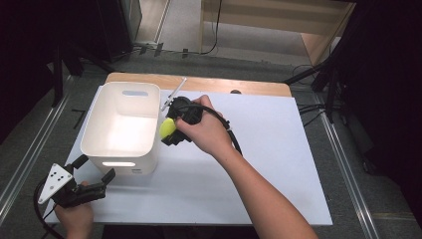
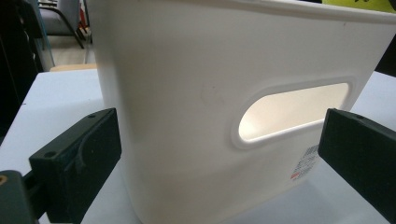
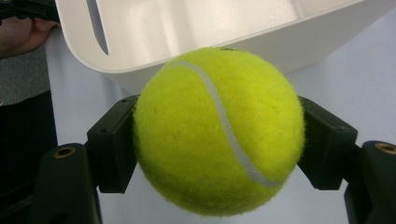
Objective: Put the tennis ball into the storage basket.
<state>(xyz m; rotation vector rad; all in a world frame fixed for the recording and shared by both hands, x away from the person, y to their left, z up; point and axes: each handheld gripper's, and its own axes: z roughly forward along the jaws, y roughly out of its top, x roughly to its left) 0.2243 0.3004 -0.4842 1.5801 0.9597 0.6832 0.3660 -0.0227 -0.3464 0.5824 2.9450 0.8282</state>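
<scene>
1. Tennis ball (image 3: 215, 133) sits clamped in my right tongs (image 3: 217, 144), one black pad on each side at about its widest part. In the high view the ball (image 1: 167, 128) hangs just beside the right rim of the white bin (image 1: 121, 122), level with the rim and not yet over the opening.
2. My left tongs (image 1: 93, 174) rest low at the near end of the bin, spread wide with nothing between them. In the left gripper view the bin wall (image 2: 196, 93) with its handle slot stands ahead of the pads, not touched.
3. Handling, as I judge it: the ball is light and springy, and its felt gives the pads good friction, so it should not slip. It is round, though, so an off-centre hold could squirt it out; keeping the pads across the middle is the safe place.
4. The bin looks like thin, stiff plastic, light enough to slide on the table (image 1: 259, 164) if bumped.
</scene>
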